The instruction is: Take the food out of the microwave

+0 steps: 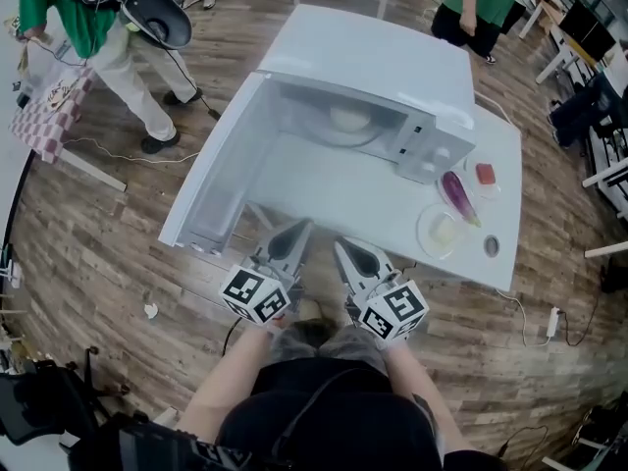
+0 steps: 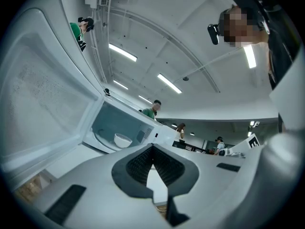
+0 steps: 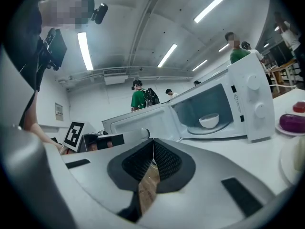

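Holding the left tongs [image 1: 298, 226] and the right tongs [image 1: 341, 246] side by side over the near edge of the counter [image 1: 334, 199], you are gripping nothing: both pairs are sitting pressed together. The bowl [image 1: 348, 118] is resting inside the microwave [image 1: 392, 67], at twelve o'clock from the tongs and well apart from them. The door [image 1: 211, 165] is standing open toward ten o'clock. An eggplant [image 1: 456, 196] is lying at two o'clock, near a plate [image 1: 439, 232].
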